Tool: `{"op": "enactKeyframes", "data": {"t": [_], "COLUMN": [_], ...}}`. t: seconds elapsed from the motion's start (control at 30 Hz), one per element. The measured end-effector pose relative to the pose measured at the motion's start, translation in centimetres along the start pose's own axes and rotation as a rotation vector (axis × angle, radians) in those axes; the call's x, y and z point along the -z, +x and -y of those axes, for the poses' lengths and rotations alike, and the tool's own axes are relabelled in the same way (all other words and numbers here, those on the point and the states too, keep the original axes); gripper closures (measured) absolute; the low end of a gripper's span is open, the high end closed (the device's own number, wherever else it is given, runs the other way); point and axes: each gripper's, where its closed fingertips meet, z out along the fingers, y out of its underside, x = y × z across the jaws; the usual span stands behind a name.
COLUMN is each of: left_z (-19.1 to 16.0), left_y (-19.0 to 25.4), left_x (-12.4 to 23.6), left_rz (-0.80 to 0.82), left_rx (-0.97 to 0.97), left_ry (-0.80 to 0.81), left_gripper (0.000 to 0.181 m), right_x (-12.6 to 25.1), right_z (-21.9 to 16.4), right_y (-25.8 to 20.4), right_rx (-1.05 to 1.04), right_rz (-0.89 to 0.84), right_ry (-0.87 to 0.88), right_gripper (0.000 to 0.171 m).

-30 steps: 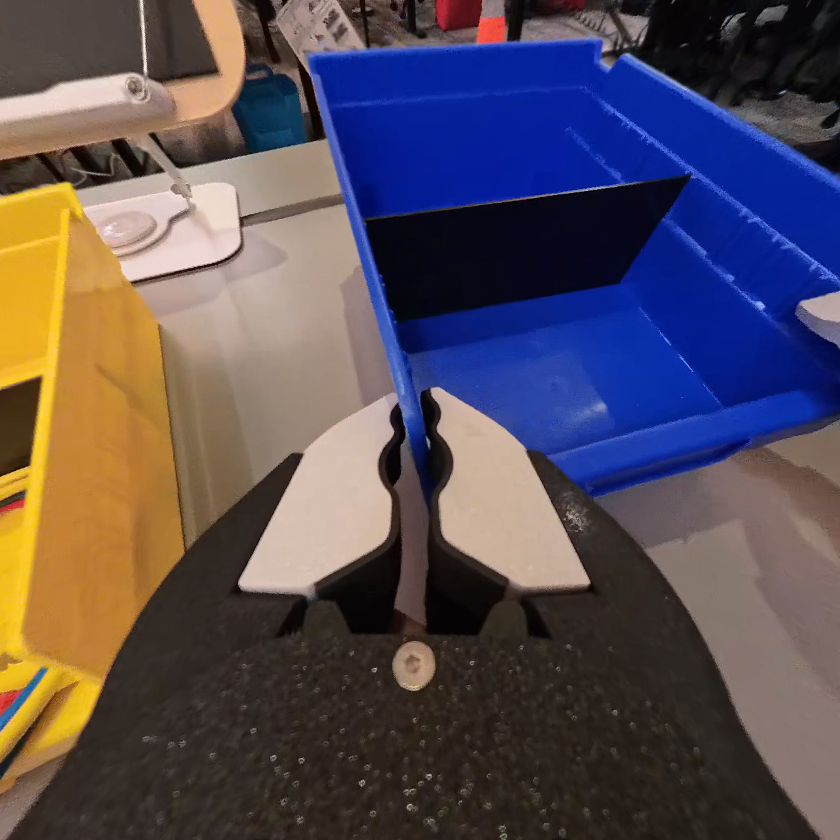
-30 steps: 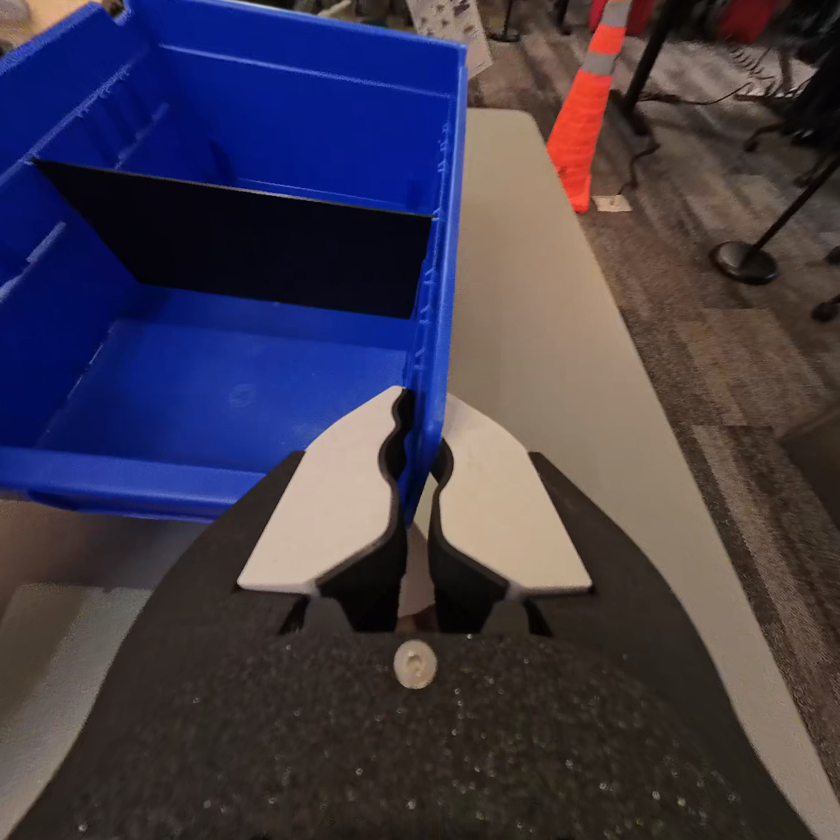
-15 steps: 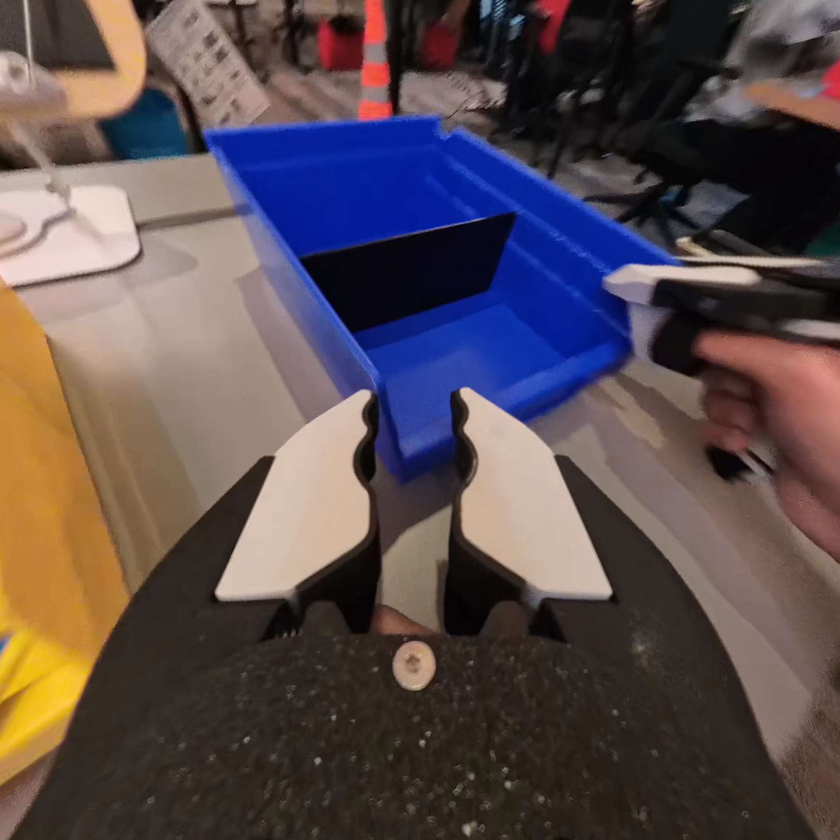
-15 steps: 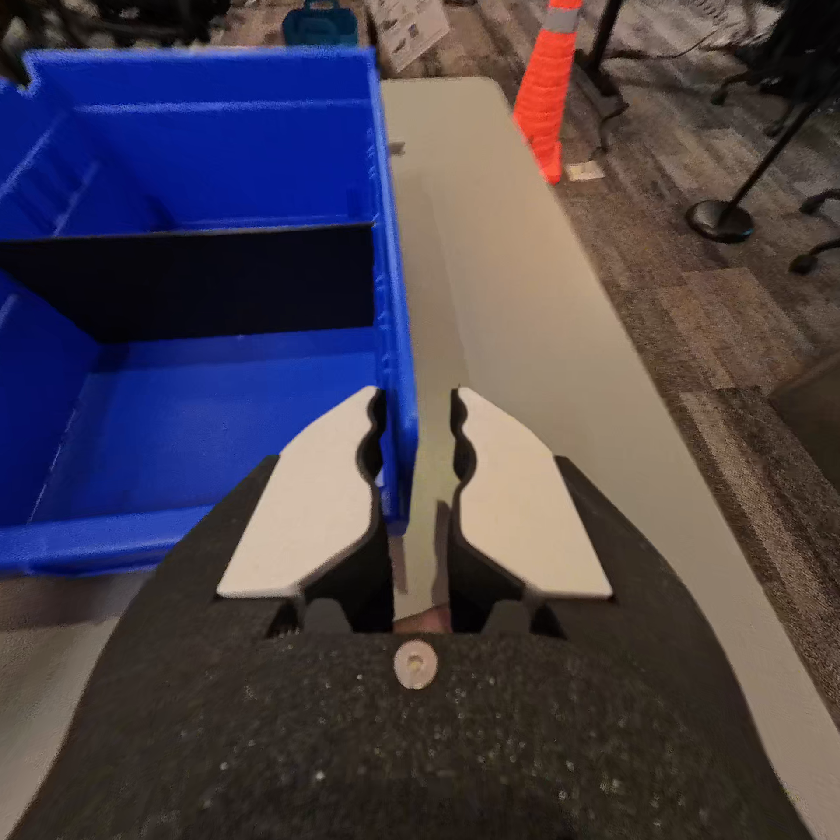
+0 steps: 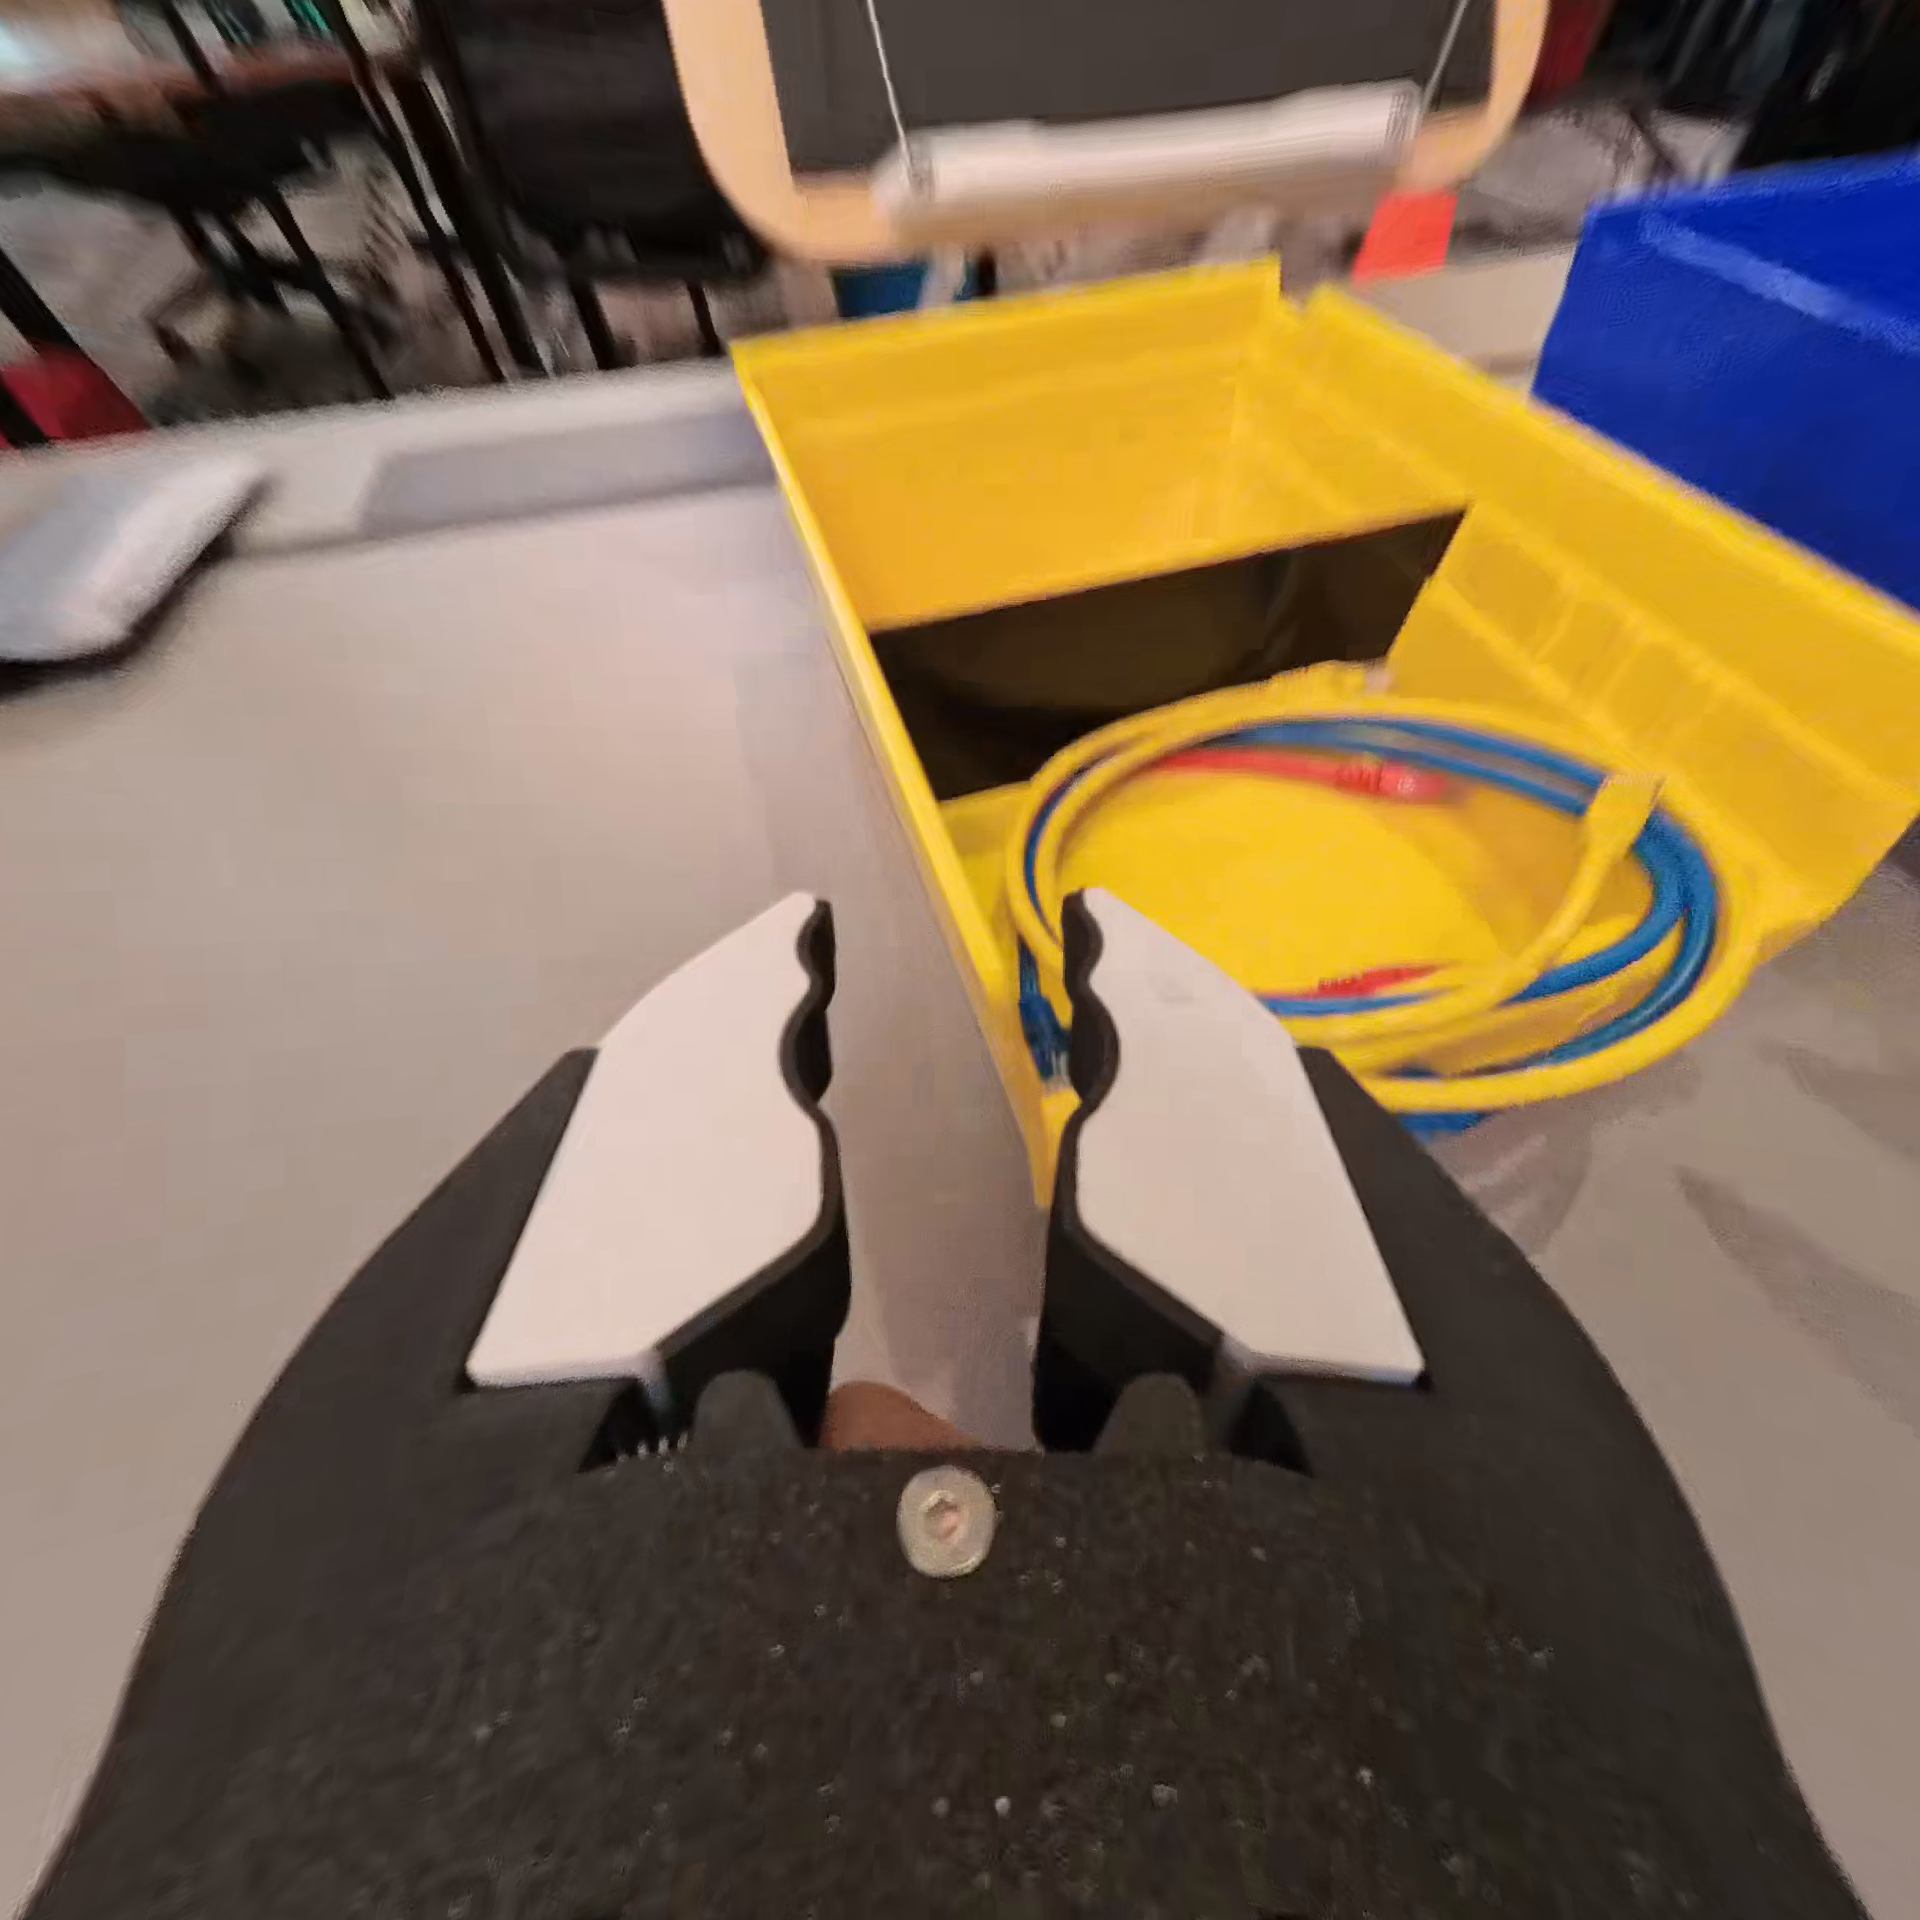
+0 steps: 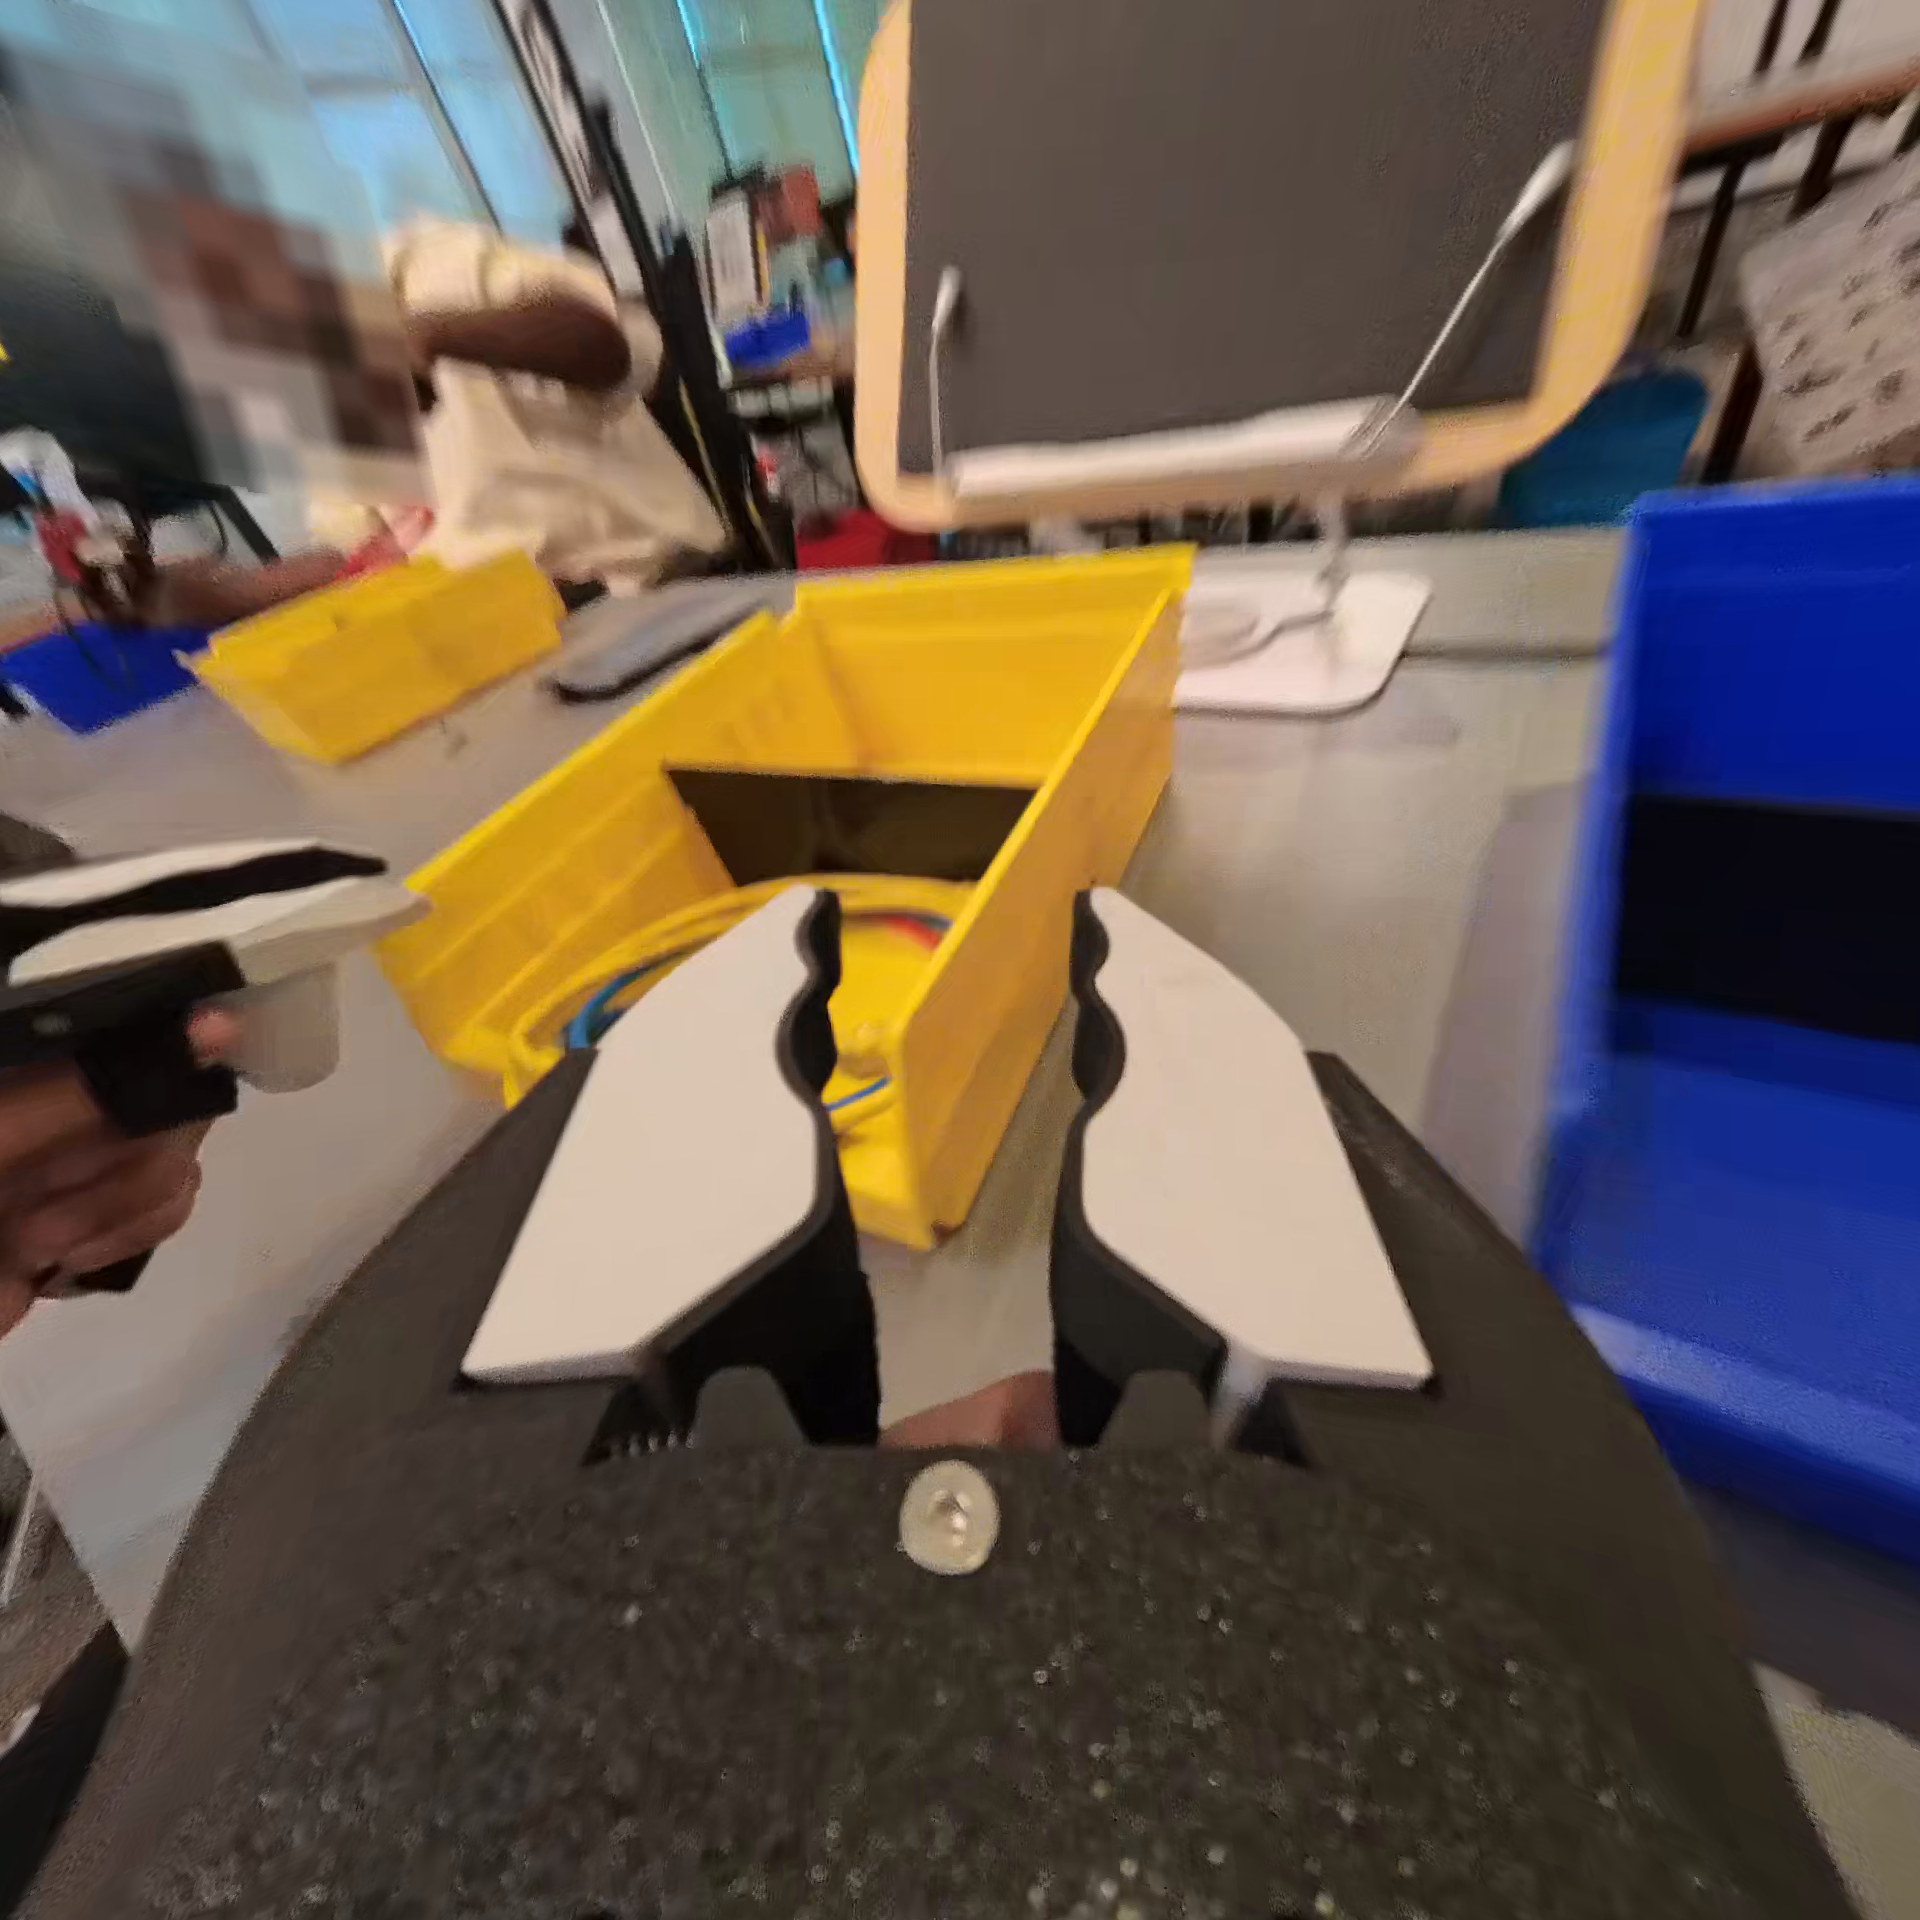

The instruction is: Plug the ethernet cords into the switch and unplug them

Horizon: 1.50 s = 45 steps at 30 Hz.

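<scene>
**A:** How far along is the job?

**B:** By my reading, barely begun. No cord is held and no switch shows in either view, so nothing looks plugged in yet.

**A:** Take me across the left wrist view, left to right.

**B:** Bare grey table [image 5: 416,831] fills the left half. At lower centre the left gripper [image 5: 948,914] has its fingers parted by a moderate gap, with nothing between them. Right of centre stands a yellow bin [image 5: 1039,436] with a dark divider [image 5: 1164,634] across it. The ethernet cords [image 5: 1351,1018], yellow, blue and red, lie coiled in its near compartment. A blue bin [image 5: 1756,353] sits at the upper right.

**A:** And the right wrist view?

**B:** At the left edge the left gripper shows again, in a person's hand [image 6: 83,1174]. A second yellow bin [image 6: 384,644] sits at upper left. The cord bin is at centre, just beyond the right gripper [image 6: 951,914], also moderately parted and empty. The blue bin fills the right edge. A framed dark board on a white stand [image 6: 1247,260] is above.

**A:** Anything in the way?

**B:** The bin's near right wall crosses between the right gripper's fingers. The cords look nested together, so one may drag the others.
</scene>
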Motion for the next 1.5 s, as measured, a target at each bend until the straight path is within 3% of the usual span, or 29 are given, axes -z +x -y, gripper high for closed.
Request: {"op": "enactKeyframes", "data": {"t": [0.07,0.13,0.17,0.27,0.37,0.57,0.77,0.9,1.03,1.13,1.2,1.3,1.5], "left_z": [-1.9,-2.9,-3.0,-2.8,-1.8,-0.1,-1.4,-4.4,-5.1,-5.5,-5.1,-3.9,0.6], "left_y": [0.3,0.5,0.8,0.1,-1.9,-12.6,-22.0,-24.1,-23.9,-23.9,-23.7,-23.5,-23.9], "left_x": [-1.2,-2.1,-2.3,-2.6,-1.7,2.1,3.3,1.9,1.3,1.4,1.9,3.3,6.6], "left_rz": [-0.046,-0.080,-0.105,-0.036,0.003,0.178,0.165,0.143,0.148,0.142,0.119,0.115,0.249], "left_rx": [0.013,0.036,0.049,-0.048,-0.023,-0.030,0.007,0.110,0.085,0.122,0.161,0.201,0.241], "left_ry": [-0.078,-0.106,-0.110,-0.131,-0.085,-0.001,0.030,-0.063,-0.076,-0.088,-0.064,0.007,0.201], "left_gripper": [0.147,0.160,0.163,0.175,0.176,0.179,0.179,0.179,0.177,0.177,0.175,0.167,0.162], "right_x": [-2.3,-3.8,-4.4,-4.9,-5.2,-10.5,-15.6,-17.1,-17.2,-15.9,-13.6,-9.1,-0.2], "right_z": [-3.3,-6.1,-7.1,-7.3,-6.4,-6.6,-7.7,-9.3,-9.9,-9.9,-8.7,-5.7,-0.5], "right_y": [-1.2,0.1,0.0,-0.1,-2.0,-11.5,-19.8,-21.2,-20.9,-21.7,-22.4,-19.1,-1.2], "right_rx": [0.025,0.032,0.031,0.042,0.077,0.074,0.126,0.059,-0.008,-0.018,-0.031,0.006,0.054], "right_rz": [-0.053,-0.220,-0.240,-0.351,-0.419,-0.317,-0.289,-0.250,-0.176,0.010,0.172,0.252,-0.078], "right_ry": [-0.110,-0.244,-0.297,-0.290,-0.214,-0.173,-0.146,-0.176,-0.202,-0.269,-0.264,-0.185,-0.058], "right_gripper": [0.127,0.155,0.161,0.165,0.167,0.166,0.164,0.161,0.157,0.153,0.134,0.129,0.124]}}
